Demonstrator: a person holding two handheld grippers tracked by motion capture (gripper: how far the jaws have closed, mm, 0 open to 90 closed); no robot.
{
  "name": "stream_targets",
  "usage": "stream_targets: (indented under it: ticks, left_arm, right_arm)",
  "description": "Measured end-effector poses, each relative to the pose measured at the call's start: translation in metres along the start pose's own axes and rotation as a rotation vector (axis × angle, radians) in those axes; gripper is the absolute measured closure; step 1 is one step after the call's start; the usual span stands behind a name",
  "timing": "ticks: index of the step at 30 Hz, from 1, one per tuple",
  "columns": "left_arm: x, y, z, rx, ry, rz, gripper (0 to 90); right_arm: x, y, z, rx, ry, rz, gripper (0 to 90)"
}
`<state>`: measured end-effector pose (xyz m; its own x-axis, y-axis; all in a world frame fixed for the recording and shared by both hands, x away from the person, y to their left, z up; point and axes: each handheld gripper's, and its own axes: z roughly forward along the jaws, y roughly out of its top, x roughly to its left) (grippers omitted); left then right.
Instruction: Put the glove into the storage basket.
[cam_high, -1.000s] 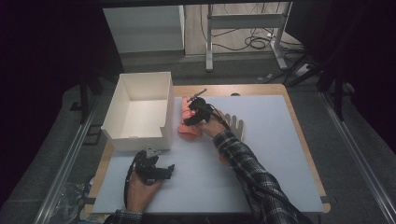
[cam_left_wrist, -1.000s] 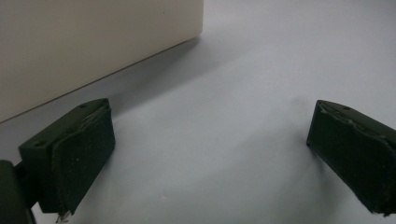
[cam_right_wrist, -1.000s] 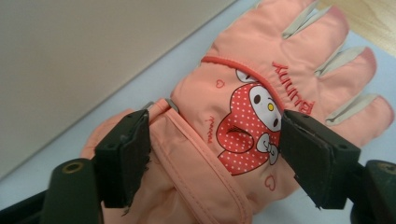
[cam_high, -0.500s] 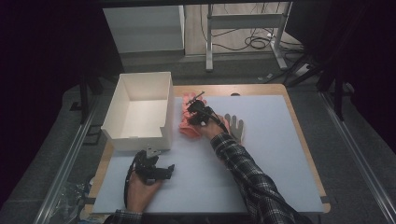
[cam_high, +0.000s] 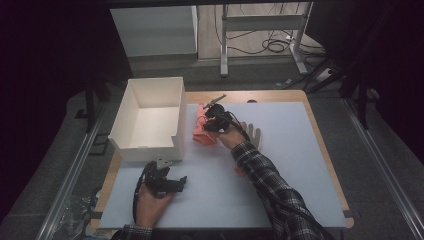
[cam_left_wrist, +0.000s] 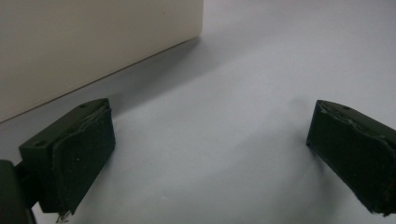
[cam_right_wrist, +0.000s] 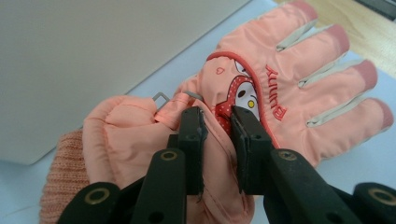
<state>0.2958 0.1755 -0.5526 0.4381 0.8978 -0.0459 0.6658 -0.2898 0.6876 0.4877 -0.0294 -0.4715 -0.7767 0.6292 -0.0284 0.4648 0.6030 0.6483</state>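
White mat (cam_high: 300, 150) covers the table, w/ a white box (cam_high: 150, 117) at upper left of the high view. Right gripper (cam_right_wrist: 218, 122) has just been closing & now pinches a fold of the pink glove (cam_right_wrist: 280, 93), just beside the box near frame center. Left gripper (cam_left_wrist: 210, 154) sits at lower left, jaws wide, nothing between them.

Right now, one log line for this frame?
right gripper: closing, pinching pink glove | left gripper: open, idle on mat | white box: beside glove
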Motion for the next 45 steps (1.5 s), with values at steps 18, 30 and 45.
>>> stream_targets:
  ticks: [18,30,45]
  left_arm:
    - [0.0,0.0,0.0,0.0,-0.001,0.001,1.2]
    - [0.0,0.0,0.0,-0.003,0.0,-0.001,1.1]
    - [0.0,0.0,0.0,0.0,-0.001,0.002,1.1]
  right_arm:
    - [0.007,-0.002,-0.068,-0.071,0.009,-0.087,82.8]
    - [0.009,0.005,-0.101,-0.125,-0.01,-0.158,83.4]
    - [-0.011,-0.045,-0.156,-0.132,-0.046,-0.186,83.4]
